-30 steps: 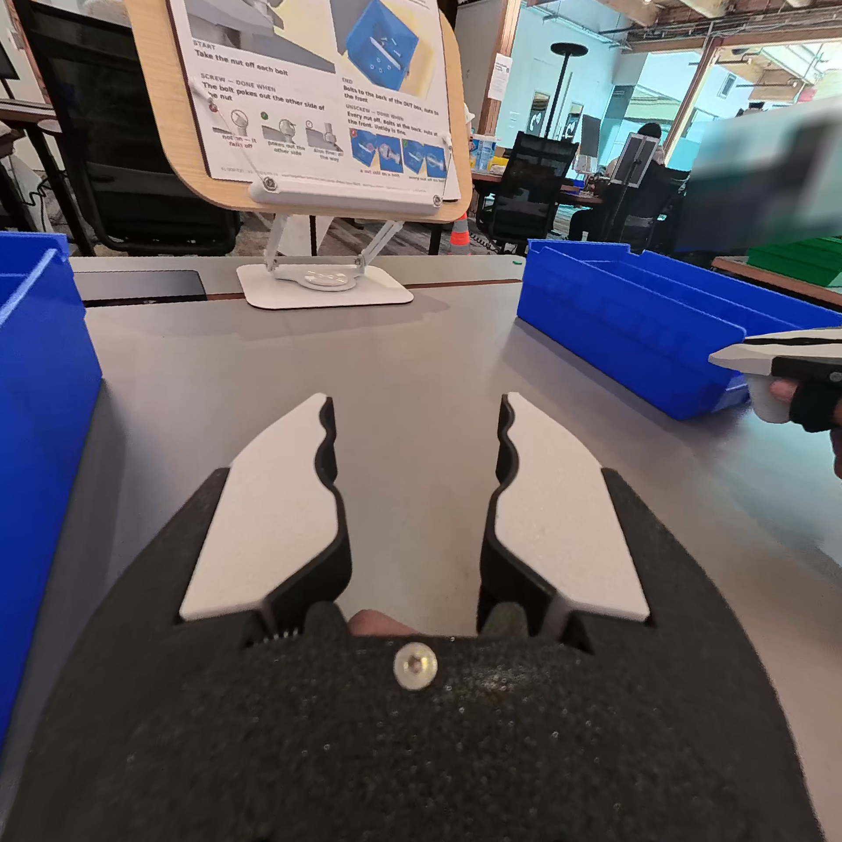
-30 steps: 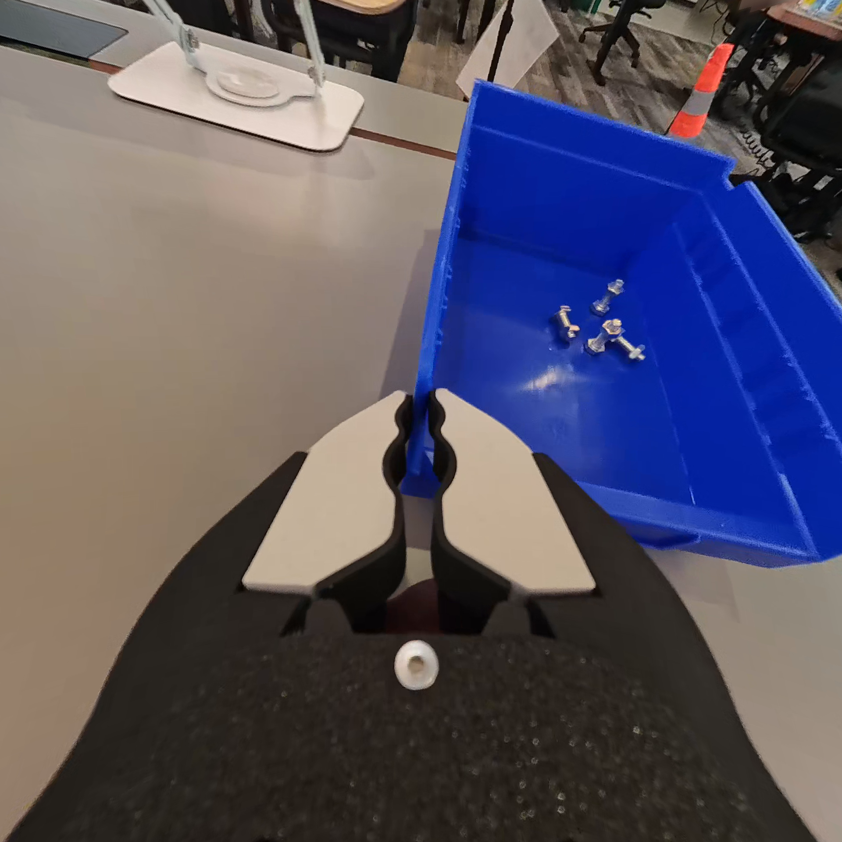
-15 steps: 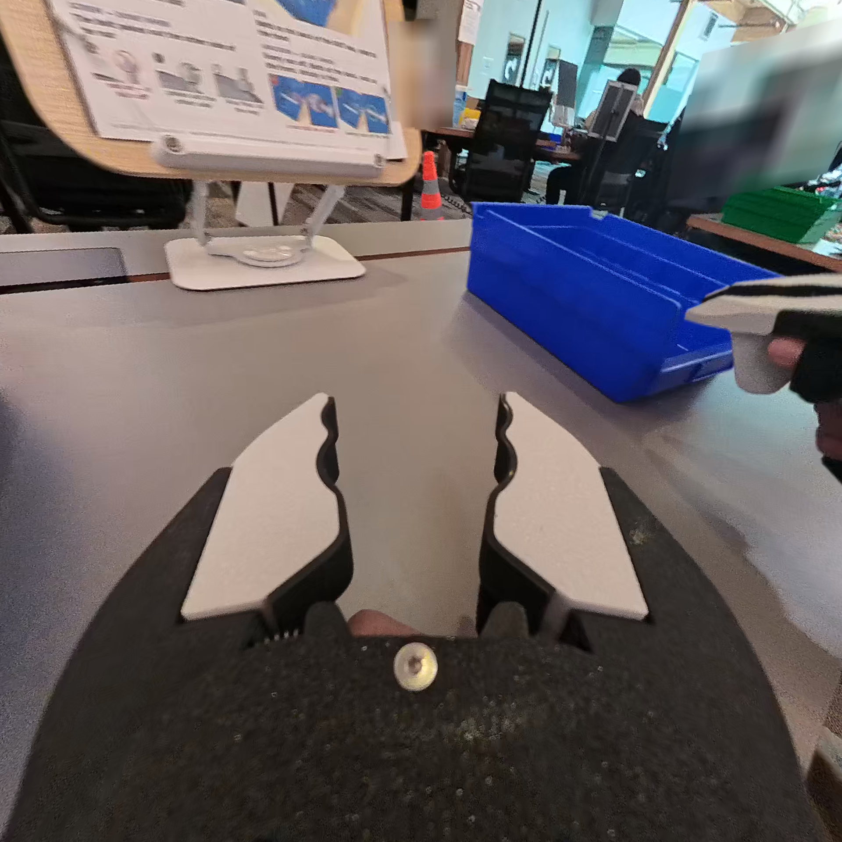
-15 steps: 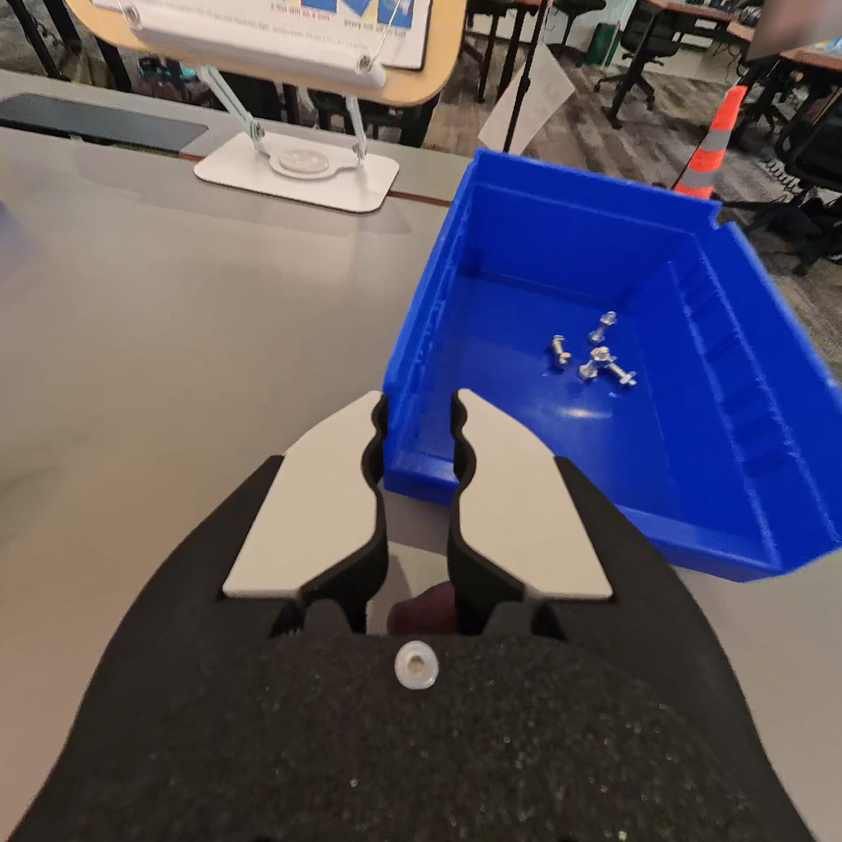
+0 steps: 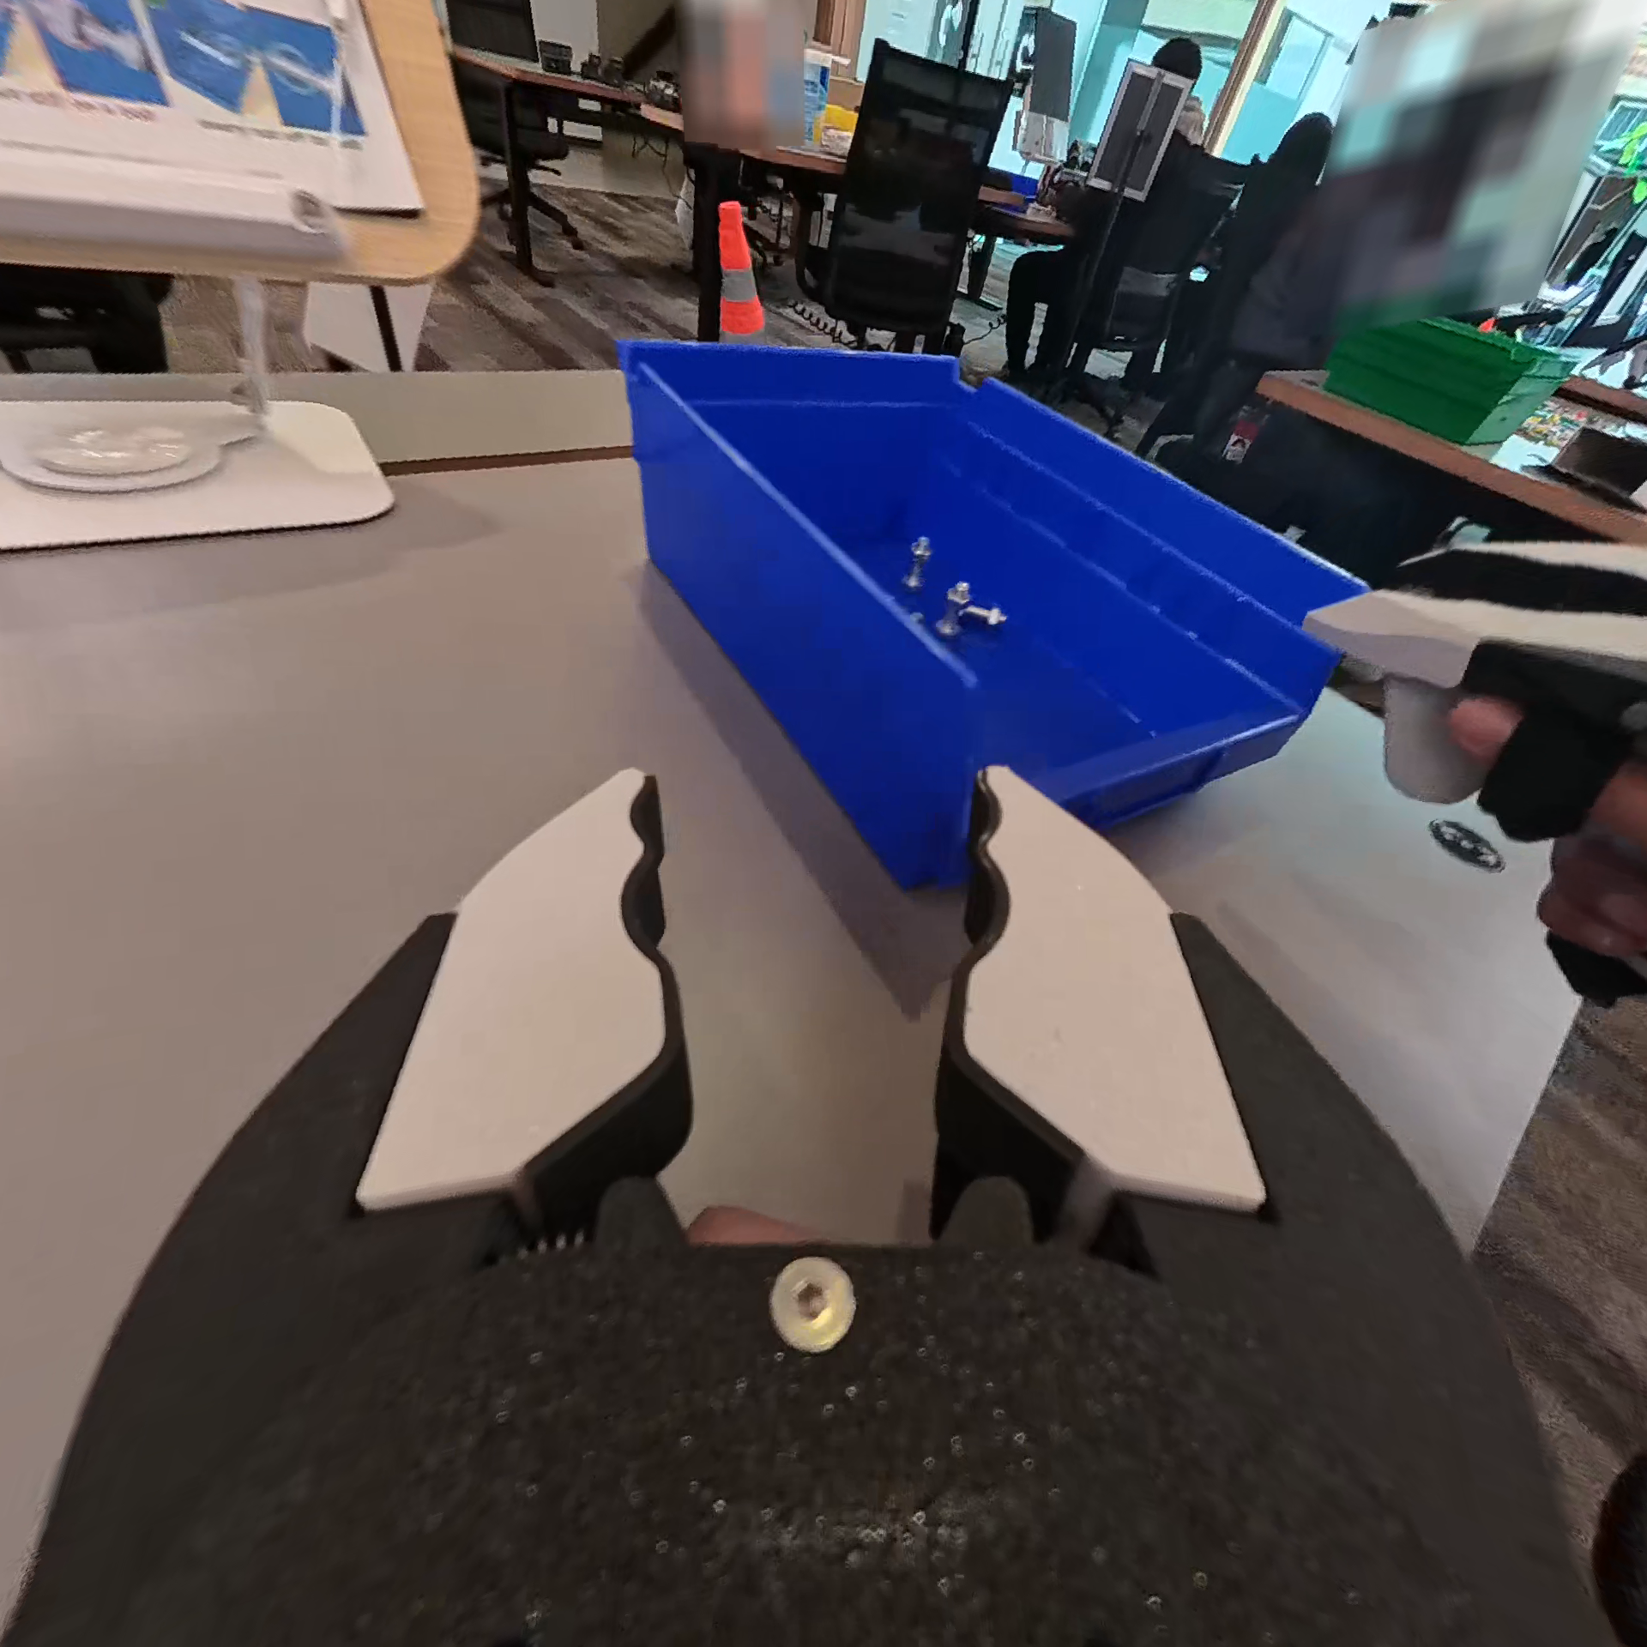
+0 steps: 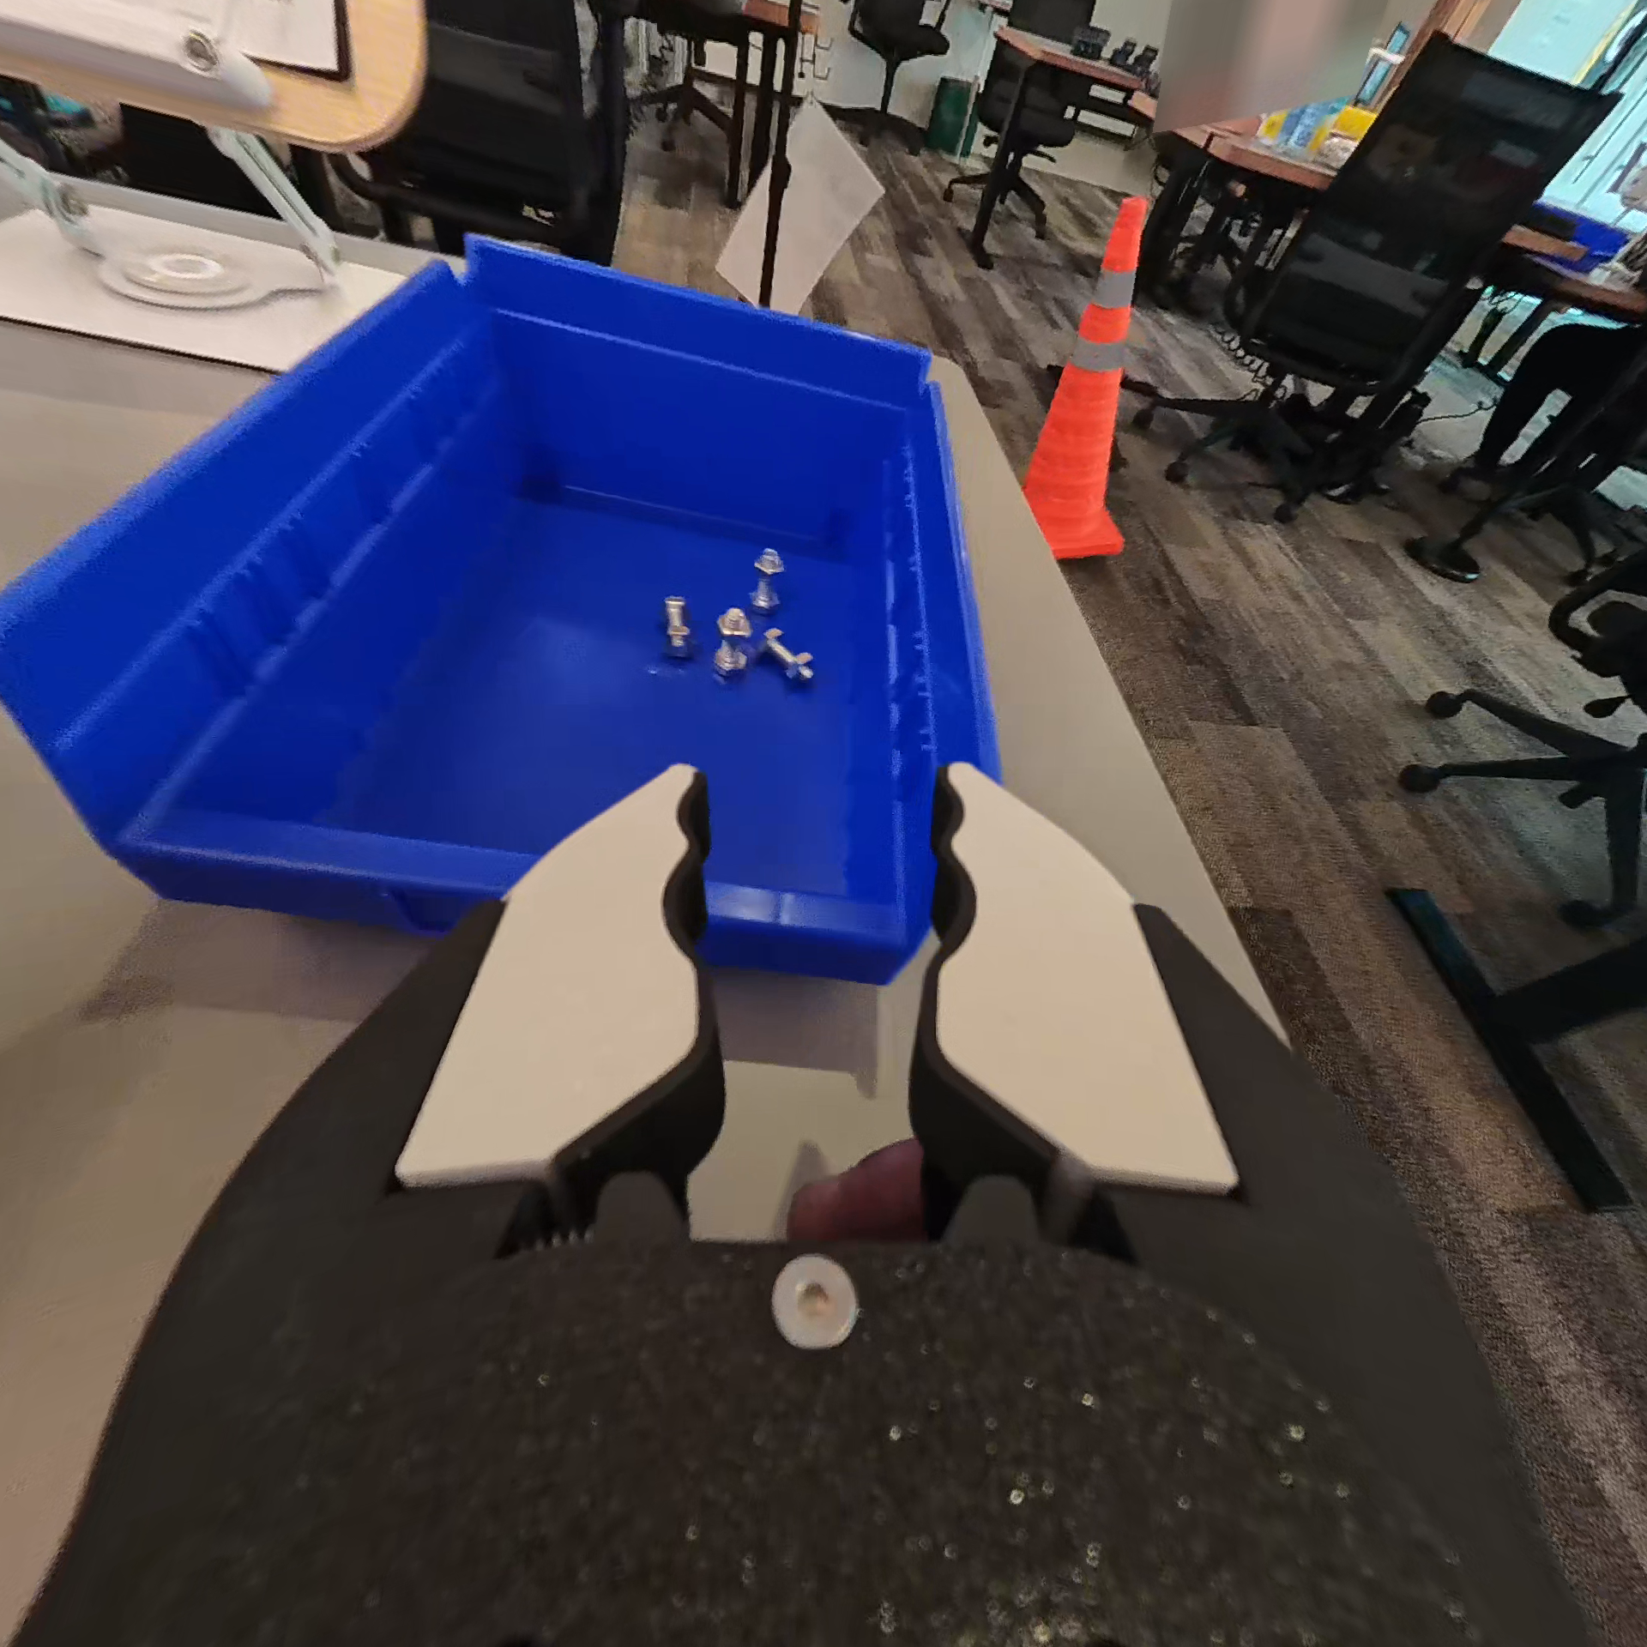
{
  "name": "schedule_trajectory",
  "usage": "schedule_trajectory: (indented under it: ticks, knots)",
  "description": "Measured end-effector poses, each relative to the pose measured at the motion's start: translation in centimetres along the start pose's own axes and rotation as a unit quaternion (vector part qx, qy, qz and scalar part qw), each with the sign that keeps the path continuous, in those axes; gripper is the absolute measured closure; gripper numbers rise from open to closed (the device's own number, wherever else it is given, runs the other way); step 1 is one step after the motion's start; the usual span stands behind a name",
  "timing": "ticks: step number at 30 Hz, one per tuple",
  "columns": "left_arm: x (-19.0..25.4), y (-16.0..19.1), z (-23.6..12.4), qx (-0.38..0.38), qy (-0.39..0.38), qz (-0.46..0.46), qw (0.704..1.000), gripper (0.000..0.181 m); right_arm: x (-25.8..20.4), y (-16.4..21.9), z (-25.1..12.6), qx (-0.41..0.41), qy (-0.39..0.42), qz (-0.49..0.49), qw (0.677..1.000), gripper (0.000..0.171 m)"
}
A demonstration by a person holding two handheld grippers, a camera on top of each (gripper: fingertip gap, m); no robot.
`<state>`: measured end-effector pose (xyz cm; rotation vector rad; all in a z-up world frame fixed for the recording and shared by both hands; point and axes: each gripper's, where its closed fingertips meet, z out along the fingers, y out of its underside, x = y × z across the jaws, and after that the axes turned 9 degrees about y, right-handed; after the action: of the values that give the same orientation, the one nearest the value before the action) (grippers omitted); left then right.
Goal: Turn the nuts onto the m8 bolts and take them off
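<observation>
Your left tongs [image 5: 815,878] and right tongs [image 6: 818,860] gape empty; small silver nutted bolts [image 6: 733,637], clustered in the blue plastic bin [image 6: 267,570] at the tabletop's right edge, may scatter if nudged.

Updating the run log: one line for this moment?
left gripper: open, empty | right gripper: open, empty, facing blue bin | bolts: in bin, untouched

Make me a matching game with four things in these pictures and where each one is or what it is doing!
Things:
1. bolts
2. blue bin
3. orange cone
4. right gripper

Places or states:
A. on the floor
B. jaws open, holding nothing
C. inside the bin
D. on the grey table

Pairs: 1-C, 2-D, 3-A, 4-B
</observation>
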<state>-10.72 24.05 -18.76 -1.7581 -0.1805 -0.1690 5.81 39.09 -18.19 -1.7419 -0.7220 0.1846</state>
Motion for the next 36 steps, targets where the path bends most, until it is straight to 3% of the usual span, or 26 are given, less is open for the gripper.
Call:
schedule_trajectory:
  ticks: [6,10,11,12,13,19,29,36]
  knots:
    - [1.5,0.8,4.3,-0.018,-0.03,-0.019,0.999,0.124,1.9,2.2,2.8,-0.032,-0.007,0.015,0.999,0.126]
    - [1.5,1.7,6.2,-0.043,-0.048,-0.021,0.998,0.137,1.9,3.0,3.9,-0.045,-0.016,0.022,0.999,0.144]
    - [1.6,1.9,6.5,-0.049,-0.044,-0.025,0.997,0.146,2.3,3.0,3.9,-0.044,-0.009,0.021,0.999,0.156]
    - [1.9,2.0,6.7,-0.056,-0.034,-0.024,0.998,0.167,2.3,3.0,4.0,-0.044,-0.014,0.026,0.999,0.162]
    - [1.9,2.0,6.9,-0.059,-0.037,-0.024,0.997,0.172,2.2,2.9,4.0,-0.046,-0.024,0.039,0.998,0.163]
    - [0.0,1.7,6.9,-0.062,-0.082,-0.01,0.995,0.176,0.7,2.0,3.7,-0.027,-0.037,0.064,0.997,0.168]
    - [-2.6,-0.4,1.8,-0.026,-0.11,0.02,0.993,0.177,-4.1,-0.9,0.9,0.028,-0.046,0.089,0.995,0.169]
    - [-5.8,-1.8,-4.5,-0.007,-0.143,0.037,0.989,0.177,-10.2,-3.3,-1.9,0.057,-0.078,0.096,0.991,0.169]
